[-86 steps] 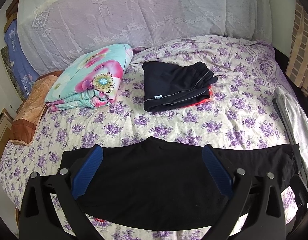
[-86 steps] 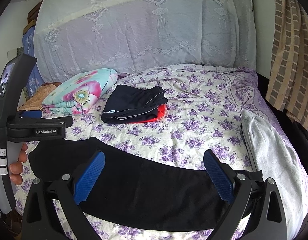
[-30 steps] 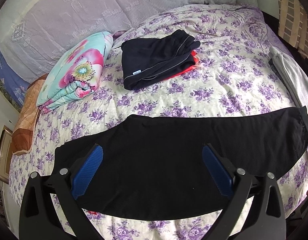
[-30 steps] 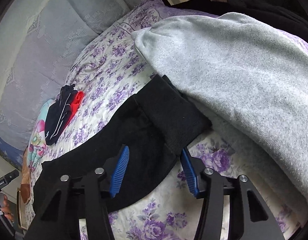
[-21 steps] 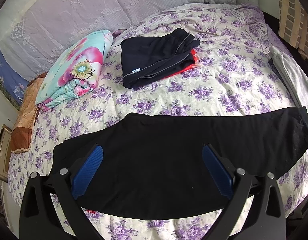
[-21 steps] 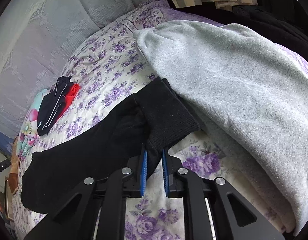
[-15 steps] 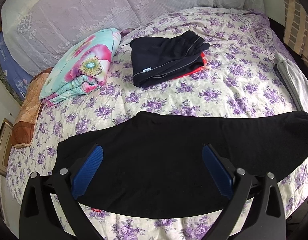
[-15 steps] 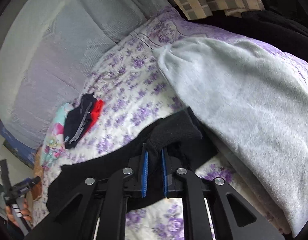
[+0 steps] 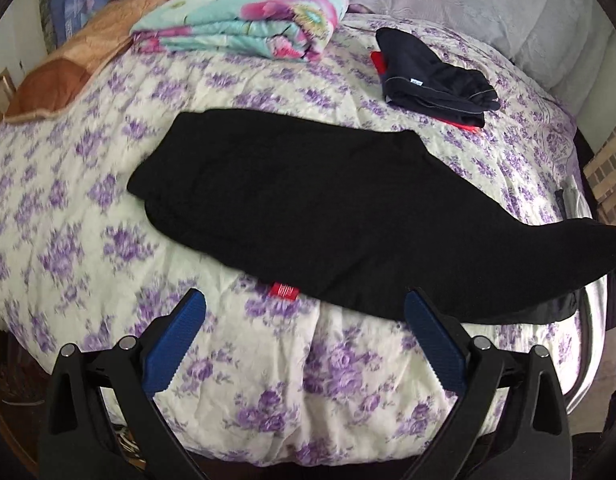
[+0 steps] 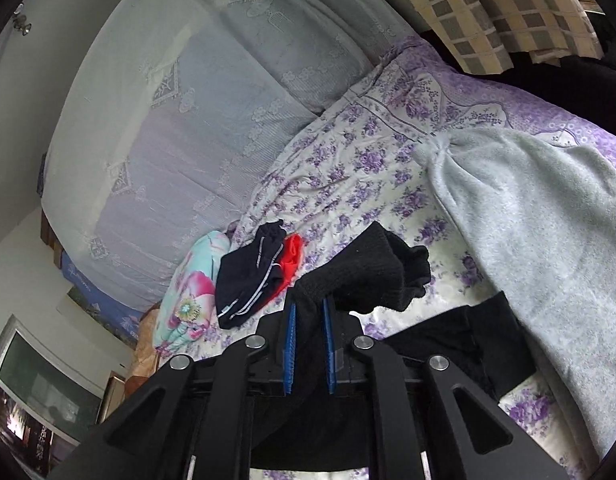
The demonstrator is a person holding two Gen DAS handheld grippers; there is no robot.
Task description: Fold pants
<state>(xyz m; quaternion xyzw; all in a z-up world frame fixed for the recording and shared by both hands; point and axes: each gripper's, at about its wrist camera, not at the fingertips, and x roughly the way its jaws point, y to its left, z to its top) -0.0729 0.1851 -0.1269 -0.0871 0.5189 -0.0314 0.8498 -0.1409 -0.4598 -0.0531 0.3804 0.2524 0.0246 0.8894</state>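
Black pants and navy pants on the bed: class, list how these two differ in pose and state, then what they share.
The black pants lie spread long and flat; the navy pants sit folded in a compact bundle. The black pants have one end pinched and lifted by the right gripper; nothing touches the navy pants. The navy pants rest on a red garment; the black pants lie on the bedspread. Both are dark.

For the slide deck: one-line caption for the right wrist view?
Right gripper shut on the black pants cuff, lifted above the floral bedspread.
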